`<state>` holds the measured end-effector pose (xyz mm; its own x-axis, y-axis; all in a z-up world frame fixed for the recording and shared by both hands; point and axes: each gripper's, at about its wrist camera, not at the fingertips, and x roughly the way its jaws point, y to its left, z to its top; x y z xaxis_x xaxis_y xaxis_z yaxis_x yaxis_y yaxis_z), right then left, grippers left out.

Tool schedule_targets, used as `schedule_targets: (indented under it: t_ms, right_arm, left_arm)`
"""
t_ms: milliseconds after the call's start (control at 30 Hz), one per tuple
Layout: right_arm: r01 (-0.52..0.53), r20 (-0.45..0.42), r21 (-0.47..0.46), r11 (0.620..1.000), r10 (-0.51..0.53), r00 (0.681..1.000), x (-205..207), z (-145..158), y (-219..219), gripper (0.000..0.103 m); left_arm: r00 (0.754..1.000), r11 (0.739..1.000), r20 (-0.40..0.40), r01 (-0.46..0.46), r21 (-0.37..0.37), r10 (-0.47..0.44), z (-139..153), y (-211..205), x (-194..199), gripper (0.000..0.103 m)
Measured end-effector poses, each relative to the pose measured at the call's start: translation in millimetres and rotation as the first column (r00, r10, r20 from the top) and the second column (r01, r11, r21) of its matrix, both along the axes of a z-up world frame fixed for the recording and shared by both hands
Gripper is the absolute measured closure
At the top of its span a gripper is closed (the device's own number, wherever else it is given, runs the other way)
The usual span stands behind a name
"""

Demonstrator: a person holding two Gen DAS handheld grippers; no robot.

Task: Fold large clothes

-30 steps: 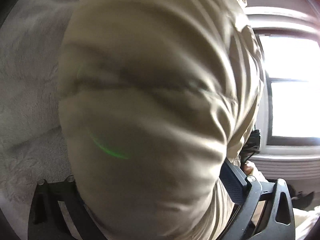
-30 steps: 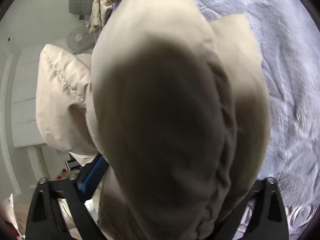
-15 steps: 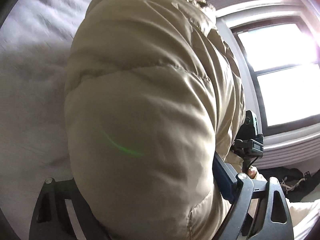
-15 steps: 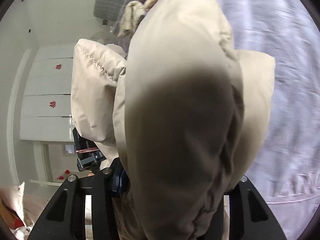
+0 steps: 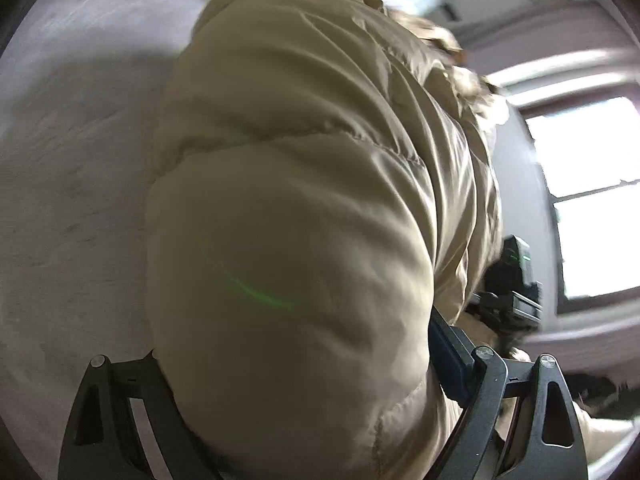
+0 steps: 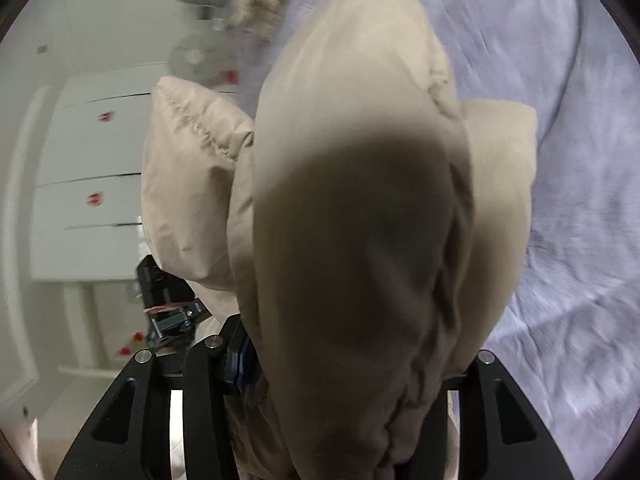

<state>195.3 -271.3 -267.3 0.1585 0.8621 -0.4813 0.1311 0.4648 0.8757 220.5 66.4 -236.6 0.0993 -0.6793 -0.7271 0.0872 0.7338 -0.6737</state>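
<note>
A bulky beige puffer jacket (image 5: 300, 180) fills the left wrist view, a thick fold of it bulging between the wide-set jaws of my left gripper (image 5: 288, 360), which press on it. In the right wrist view the same jacket (image 6: 360, 160) hangs over my right gripper (image 6: 356, 360). Its jaws are opening slightly, with a padded fold still squeezed between them. Both fingertips are hidden by cloth in each view. The jacket is lifted above the grey bed cover (image 5: 72, 160).
The pale fleecy bed cover (image 6: 560, 60) spreads to the right. White drawers (image 6: 88, 160) and a fan (image 6: 196, 56) stand beyond the bed. Other clothes (image 6: 260, 0) lie at its far end. A bright window (image 5: 592, 200) is on the right.
Both grippers swept sideways with the jacket, and the room behind shifted and blurred. The right jaws closed in on the fold; the left jaws narrowed a little.
</note>
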Motion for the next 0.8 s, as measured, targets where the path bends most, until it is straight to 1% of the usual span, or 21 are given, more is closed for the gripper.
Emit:
schedule_targets:
  t_ms: [33, 67, 133, 167, 200, 233, 267, 333, 367, 400, 433, 467, 500, 567, 600, 633, 667, 700, 733, 767, 800]
  right_arm:
    - [0.005, -0.025, -0.043, 0.999, -0.006, 1.0, -1, -8, 3, 0.045]
    - [0.014, -0.036, -0.064, 0.998, -0.016, 0.999, -2, -9, 3, 0.042]
    - [0.014, -0.038, -0.094, 0.995, -0.018, 0.999, -11, 0, -1, 0.042]
    - [0.007, -0.032, -0.125, 0.992, -0.011, 0.999, -17, 8, -2, 0.042]
    - [-0.006, -0.022, -0.176, 0.984, 0.002, 1.0, -18, 18, -6, 0.041]
    - [-0.013, -0.015, -0.215, 0.977, 0.01, 1.0, -24, 27, -10, 0.041]
    - [-0.013, -0.005, -0.258, 0.966, 0.012, 1.0, -30, 38, -16, 0.041]
    - [-0.007, 0.011, -0.314, 0.949, 0.011, 1.0, -31, 57, -20, 0.043]
    - [0.002, 0.033, -0.362, 0.932, 0.011, 0.999, -37, 69, -22, 0.046]
    - [0.006, 0.05, -0.391, 0.92, 0.014, 0.999, -39, 75, -24, 0.054]
    - [0.016, 0.077, -0.435, 0.9, 0.019, 0.997, -45, 87, -23, 0.058]
    - [0.023, 0.096, -0.461, 0.887, 0.023, 0.995, -37, 94, -19, 0.063]
    - [0.035, 0.124, -0.488, 0.872, 0.03, 0.992, -41, 112, -11, 0.066]
    - [0.044, 0.169, -0.524, 0.85, 0.054, 0.984, -56, 128, -2, 0.072]
    - [0.046, 0.181, -0.537, 0.842, 0.061, 0.982, -54, 147, 16, 0.074]
    - [0.048, 0.198, -0.559, 0.828, 0.077, 0.977, -64, 155, 20, 0.075]
    - [0.053, 0.215, -0.591, 0.805, 0.093, 0.972, -81, 161, 20, 0.076]
    - [0.062, 0.225, -0.61, 0.79, 0.098, 0.969, -73, 165, 38, 0.076]
    - [0.077, 0.241, -0.618, 0.783, 0.095, 0.966, -72, 168, 42, 0.076]
    - [0.09, 0.253, -0.611, 0.786, 0.086, 0.963, -67, 168, 46, 0.076]
    - [0.098, 0.257, -0.612, 0.785, 0.081, 0.963, -64, 182, 52, 0.075]
  left_arm:
    - [1.0, 1.0, -0.026, -0.016, 0.004, 0.016, -11, 1, -6, 0.01]
    - [0.998, 0.999, -0.05, -0.035, -0.004, 0.035, -21, 6, -7, 0.009]
    - [0.997, 0.998, -0.045, -0.057, -0.009, 0.056, -21, 9, -14, 0.009]
    - [0.998, 0.998, -0.023, -0.058, 0.01, 0.058, -14, 7, -22, 0.009]
    - [0.998, 0.997, 0.0, -0.06, 0.039, 0.06, -5, 10, -23, 0.009]
    - [0.998, 0.996, 0.017, -0.065, 0.062, 0.064, 5, 15, -16, 0.009]
    - [0.996, 0.993, 0.043, -0.076, 0.092, 0.072, 14, 19, -19, 0.009]
    - [0.991, 0.984, 0.099, -0.105, 0.145, 0.091, 33, 28, -25, 0.009]
    - [0.988, 0.98, 0.123, -0.115, 0.162, 0.095, 42, 30, -32, 0.009]
    - [0.984, 0.976, 0.146, -0.123, 0.181, 0.097, 50, 30, -37, 0.009]
    - [0.981, 0.971, 0.169, -0.133, 0.2, 0.099, 59, 34, -40, 0.009]
    - [0.976, 0.965, 0.195, -0.145, 0.219, 0.102, 74, 39, -39, 0.009]
    - [0.972, 0.961, 0.212, -0.149, 0.231, 0.1, 77, 37, -43, 0.009]
    - [0.968, 0.951, 0.24, -0.14, 0.275, 0.073, 68, 47, -46, 0.009]
    - [0.968, 0.947, 0.244, -0.131, 0.293, 0.058, 64, 51, -50, 0.009]
    - [0.971, 0.944, 0.237, -0.116, 0.309, 0.041, 59, 61, -58, 0.009]
    - [0.974, 0.943, 0.226, -0.098, 0.318, 0.025, 56, 64, -63, 0.009]
    - [0.975, 0.945, 0.221, -0.09, 0.314, 0.019, 48, 65, -65, 0.009]
    - [0.976, 0.948, 0.219, -0.083, 0.308, 0.015, 46, 54, -66, 0.009]
    - [0.975, 0.948, 0.223, -0.079, 0.309, 0.008, 44, 45, -69, 0.009]
    - [0.972, 0.945, 0.234, -0.073, 0.318, -0.004, 44, 39, -71, 0.009]
